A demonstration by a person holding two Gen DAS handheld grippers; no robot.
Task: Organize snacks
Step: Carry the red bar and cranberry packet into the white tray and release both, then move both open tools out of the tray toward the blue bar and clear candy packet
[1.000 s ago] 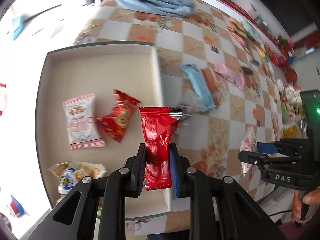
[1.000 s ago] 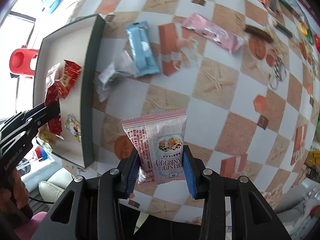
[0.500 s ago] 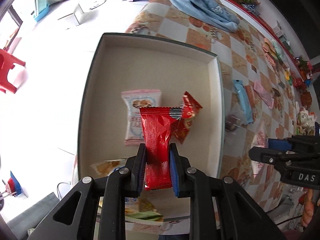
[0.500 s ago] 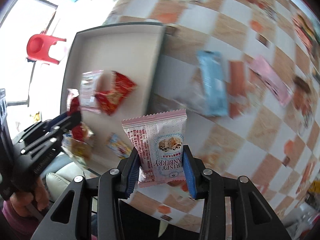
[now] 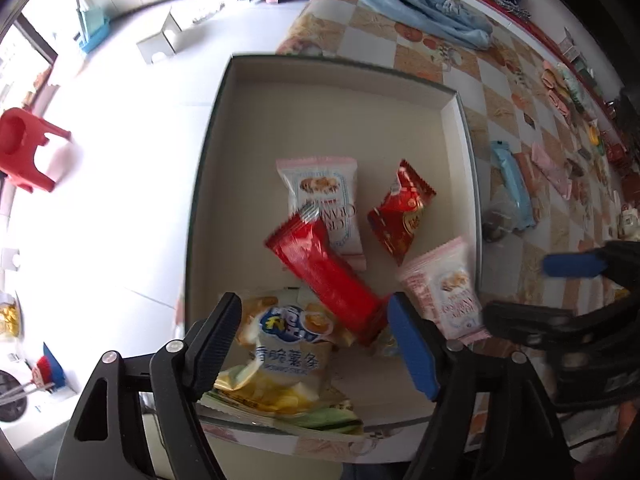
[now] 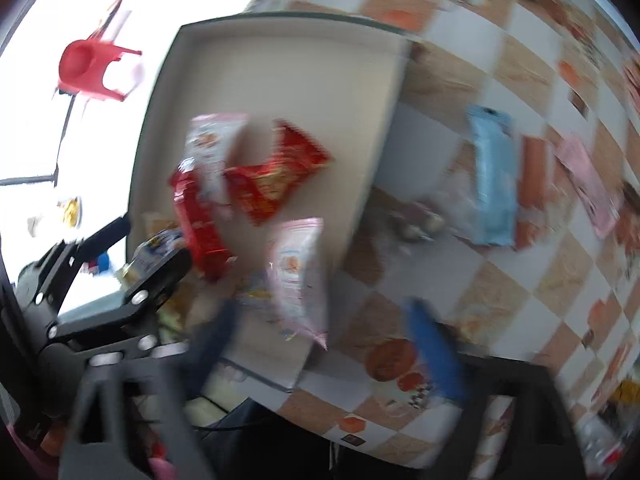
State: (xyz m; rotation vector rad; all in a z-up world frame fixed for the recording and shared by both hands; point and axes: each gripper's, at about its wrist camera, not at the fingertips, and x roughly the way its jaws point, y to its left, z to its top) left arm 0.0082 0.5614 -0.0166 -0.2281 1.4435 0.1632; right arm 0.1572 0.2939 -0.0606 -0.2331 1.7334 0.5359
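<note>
A beige tray (image 5: 340,100) with a dark rim holds several snacks. My left gripper (image 5: 316,344) hangs over its near end, jaws opening. The long red packet (image 5: 324,276) lies loose between and beyond its fingers, across a white cranberry packet (image 5: 324,196) and a yellow chips bag (image 5: 284,356). My right gripper (image 6: 324,344) is blurred, its jaws also opening. The pink cranberry packet (image 6: 298,276) is free of its pads and sits by the tray's (image 6: 280,72) right wall, as the left wrist view shows (image 5: 444,292). A crinkled red packet (image 5: 400,212) lies nearby.
On the checked tablecloth right of the tray lie a blue packet (image 6: 492,176), a pink packet (image 6: 588,184) and a clear wrapper (image 5: 498,220). A blue cloth (image 5: 416,4) lies at the far end. A red stool (image 5: 24,152) stands on the floor to the left.
Both grippers moved over the tray and opened. The red packet dropped from the left one and the pink cranberry packet from the right one, into the tray.
</note>
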